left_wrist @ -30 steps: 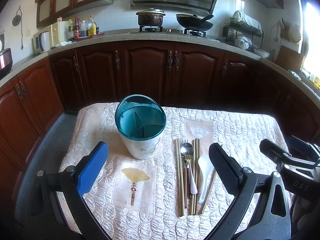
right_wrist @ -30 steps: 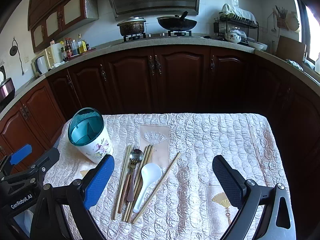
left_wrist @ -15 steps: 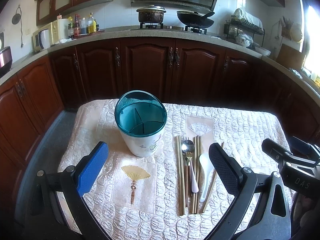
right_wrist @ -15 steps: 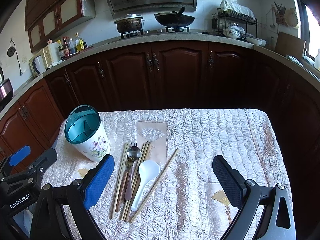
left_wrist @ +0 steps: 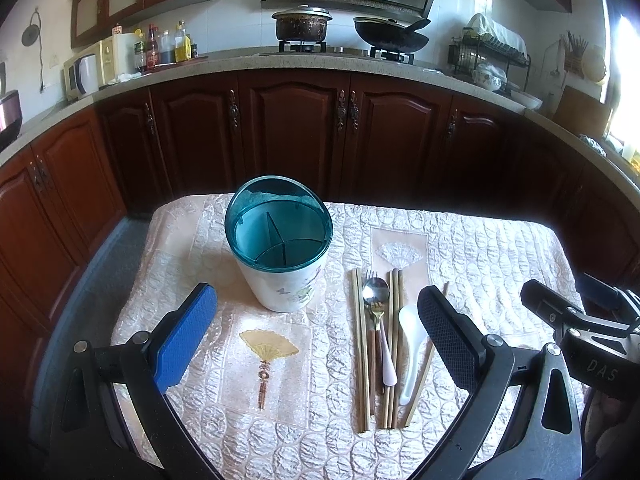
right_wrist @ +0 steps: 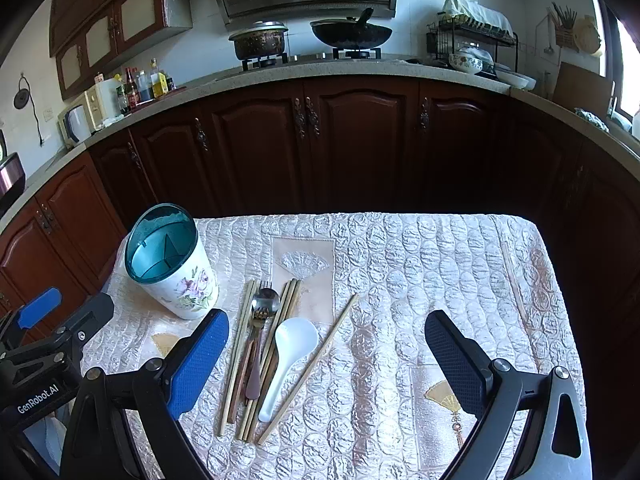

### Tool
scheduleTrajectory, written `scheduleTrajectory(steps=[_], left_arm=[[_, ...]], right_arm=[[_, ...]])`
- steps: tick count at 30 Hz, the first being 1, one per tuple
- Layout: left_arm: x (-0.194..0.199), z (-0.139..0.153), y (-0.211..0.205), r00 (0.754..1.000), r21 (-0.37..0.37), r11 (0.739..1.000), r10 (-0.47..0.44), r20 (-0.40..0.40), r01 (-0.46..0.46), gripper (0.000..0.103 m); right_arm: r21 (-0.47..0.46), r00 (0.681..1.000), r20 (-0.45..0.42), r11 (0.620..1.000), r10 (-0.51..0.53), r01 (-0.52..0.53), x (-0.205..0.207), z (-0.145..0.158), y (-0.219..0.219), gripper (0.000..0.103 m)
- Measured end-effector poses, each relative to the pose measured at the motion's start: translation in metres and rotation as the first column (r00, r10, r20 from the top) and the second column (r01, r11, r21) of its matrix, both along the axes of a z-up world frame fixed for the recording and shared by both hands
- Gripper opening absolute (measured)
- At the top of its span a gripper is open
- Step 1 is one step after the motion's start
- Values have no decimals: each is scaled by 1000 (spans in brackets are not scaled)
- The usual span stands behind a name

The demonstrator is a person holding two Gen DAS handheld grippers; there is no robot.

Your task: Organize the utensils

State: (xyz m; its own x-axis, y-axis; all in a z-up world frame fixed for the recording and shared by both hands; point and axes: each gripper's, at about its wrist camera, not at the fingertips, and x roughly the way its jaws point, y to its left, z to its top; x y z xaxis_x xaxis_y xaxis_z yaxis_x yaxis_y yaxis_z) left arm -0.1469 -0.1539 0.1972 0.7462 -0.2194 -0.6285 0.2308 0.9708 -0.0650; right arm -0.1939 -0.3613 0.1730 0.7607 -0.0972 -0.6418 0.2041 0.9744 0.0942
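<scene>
While both tools hover low over the tabletop [left_wrist: 480, 248], the left tool [left_wrist: 316, 332] and right tool [right_wrist: 326, 364] stand spread wide, holding nothing. Centre frame, chopsticks [left_wrist: 362, 344], a fork [left_wrist: 371, 280], a metal spoon [left_wrist: 377, 291] and a white spoon [right_wrist: 286, 354] lie side by side. Just left stands the upright teal-rimmed utensil holder [left_wrist: 280, 248], its compartments unfilled.

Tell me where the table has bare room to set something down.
Most room: the cloth right of the stray chopstick, out to the far and right edges. A smaller patch lies in front of the holder, around the gold fan print. Crowded: the strip beside the holder, where chopsticks, fork, metal spoon and white spoon lie bunched.
</scene>
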Motion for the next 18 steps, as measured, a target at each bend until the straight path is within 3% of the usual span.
scheduleTrajectory(steps=[18], left_arm=[[12,-13,-2,999,-4,1000,1,-39,-1,101]], right_arm=[[-9,998,-56,1000,16,-16,11,-12,0,98]])
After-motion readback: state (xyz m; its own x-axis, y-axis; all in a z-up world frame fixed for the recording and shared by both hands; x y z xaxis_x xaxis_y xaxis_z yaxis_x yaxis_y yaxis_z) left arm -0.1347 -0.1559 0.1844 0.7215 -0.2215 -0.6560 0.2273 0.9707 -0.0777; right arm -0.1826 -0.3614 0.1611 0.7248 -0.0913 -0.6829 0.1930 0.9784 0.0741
